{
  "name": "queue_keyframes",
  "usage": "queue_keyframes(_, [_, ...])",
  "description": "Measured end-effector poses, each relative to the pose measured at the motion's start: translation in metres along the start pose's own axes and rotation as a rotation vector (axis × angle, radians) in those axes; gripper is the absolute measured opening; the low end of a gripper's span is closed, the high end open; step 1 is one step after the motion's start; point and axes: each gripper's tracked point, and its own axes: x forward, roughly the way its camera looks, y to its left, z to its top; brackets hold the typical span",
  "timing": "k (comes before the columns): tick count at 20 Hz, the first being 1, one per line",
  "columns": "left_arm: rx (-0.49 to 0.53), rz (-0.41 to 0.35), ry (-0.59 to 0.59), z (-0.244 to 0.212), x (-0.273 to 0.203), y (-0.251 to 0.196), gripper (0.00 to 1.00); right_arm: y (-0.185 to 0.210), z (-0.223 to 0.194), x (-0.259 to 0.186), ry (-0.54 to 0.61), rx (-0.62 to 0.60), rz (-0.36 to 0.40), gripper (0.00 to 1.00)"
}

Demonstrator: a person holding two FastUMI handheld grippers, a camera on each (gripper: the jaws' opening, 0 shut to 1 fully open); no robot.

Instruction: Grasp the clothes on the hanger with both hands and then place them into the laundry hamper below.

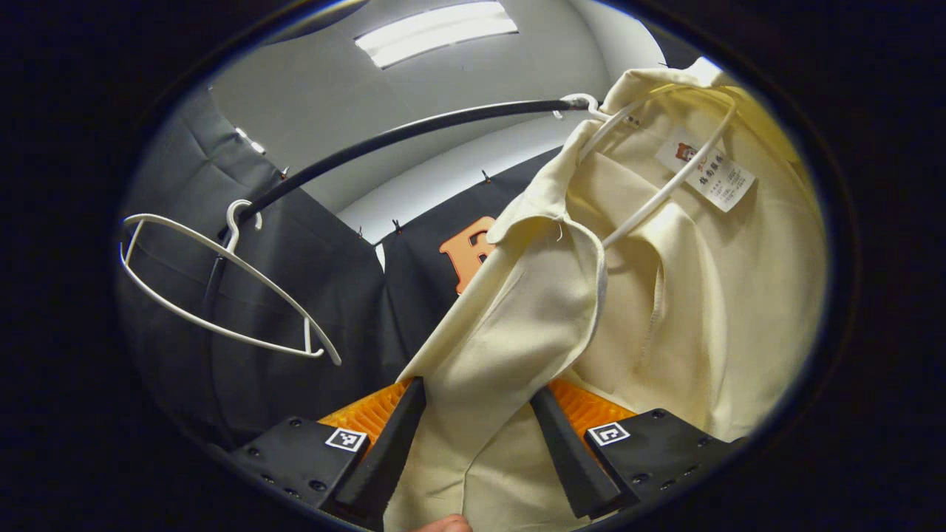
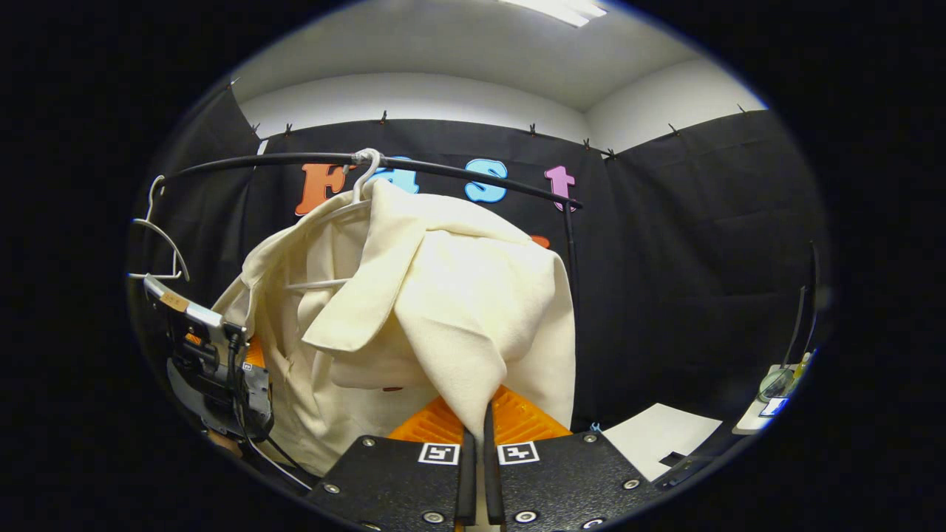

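Right tongs [image 2: 478,473] are clamped on a fold of the shirt [image 2: 414,310]; left tongs [image 1: 479,451] are spread, cloth between them, ungripped. Shirt is hung at frame centre on its hanger [image 2: 360,185]. Risk: collar may be snagged on the hanger if pulled one-sided.

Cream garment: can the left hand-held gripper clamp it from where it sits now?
Probably yes. The cream garment already hangs between the open fingers of the left hand-held gripper, nothing blocking. The right hand-held gripper is already shut on another fold.
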Motion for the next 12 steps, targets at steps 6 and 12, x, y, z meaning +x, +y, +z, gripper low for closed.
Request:
queue_keyframes(6, [-0.039,-0.076,-0.045,0.009,-0.020,-0.008,0.92,0.001,0.002,-0.005,-0.005,-0.012,-0.003,0.05])
queue_keyframes(12, [-0.087,-0.103,-0.054,0.016,-0.026,-0.012,0.93,0.004,0.001,-0.009,-0.006,-0.018,0.006,0.05])
